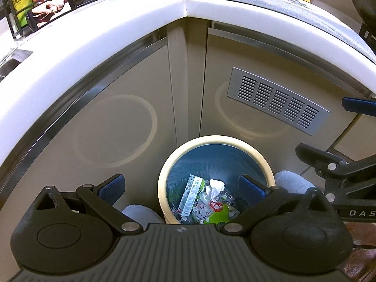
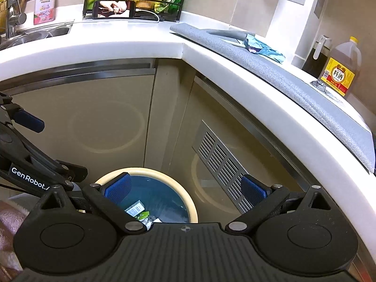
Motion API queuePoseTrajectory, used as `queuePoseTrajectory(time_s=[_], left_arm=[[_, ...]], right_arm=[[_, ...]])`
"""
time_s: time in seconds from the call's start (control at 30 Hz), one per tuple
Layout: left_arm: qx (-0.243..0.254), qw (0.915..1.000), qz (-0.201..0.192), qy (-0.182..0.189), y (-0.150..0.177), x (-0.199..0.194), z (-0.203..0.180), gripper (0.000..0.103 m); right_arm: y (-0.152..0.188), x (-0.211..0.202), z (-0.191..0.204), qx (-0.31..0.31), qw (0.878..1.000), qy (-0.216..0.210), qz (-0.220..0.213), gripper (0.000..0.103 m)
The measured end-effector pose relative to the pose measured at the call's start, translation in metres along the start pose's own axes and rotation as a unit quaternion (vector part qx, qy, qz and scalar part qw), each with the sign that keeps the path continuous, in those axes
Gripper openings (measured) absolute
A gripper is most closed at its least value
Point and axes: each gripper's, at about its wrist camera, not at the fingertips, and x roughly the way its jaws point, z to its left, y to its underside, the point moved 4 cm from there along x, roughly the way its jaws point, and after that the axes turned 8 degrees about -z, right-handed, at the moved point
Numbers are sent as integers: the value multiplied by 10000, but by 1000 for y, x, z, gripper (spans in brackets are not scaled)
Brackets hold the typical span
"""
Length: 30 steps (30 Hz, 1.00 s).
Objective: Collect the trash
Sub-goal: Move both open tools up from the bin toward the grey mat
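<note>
Both grippers hang over the bin (image 1: 217, 141) in the corner where the two cabinet runs meet. The left gripper (image 1: 182, 188) has its blue pads spread wide with nothing between them, and the bin sits right in that gap, toward 6 o'clock in its view. Inside the bin's blue liner lie a white-and-green box (image 1: 191, 195), a crumpled tissue (image 1: 216, 186) and a green wrapper (image 1: 217, 213), all heaped at the near side. The right gripper (image 2: 185, 188) is just as wide apart and empty; from its camera the bin (image 2: 188, 195) shows at 7 o'clock, with the vent (image 2: 223, 162) in the cabinet door just right of it. Up on the table (image 2: 117, 44), a grey mat (image 2: 270, 70) runs toward 2 o'clock, a crumpled blue wrapper (image 2: 260, 47) lying on it. A bottle (image 2: 340, 70) with a yellow label stands at the mat's far end, and a phone (image 2: 114, 9) leans against a rack at 11 o'clock.
</note>
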Motion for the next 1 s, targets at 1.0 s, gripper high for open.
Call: queuePoseTrajectory(time_s=[1.0], left_arm=[[116, 9998, -142, 0, -2, -4, -1, 103]], right_arm=[[4, 5, -11, 305, 9995, -8, 3, 100]])
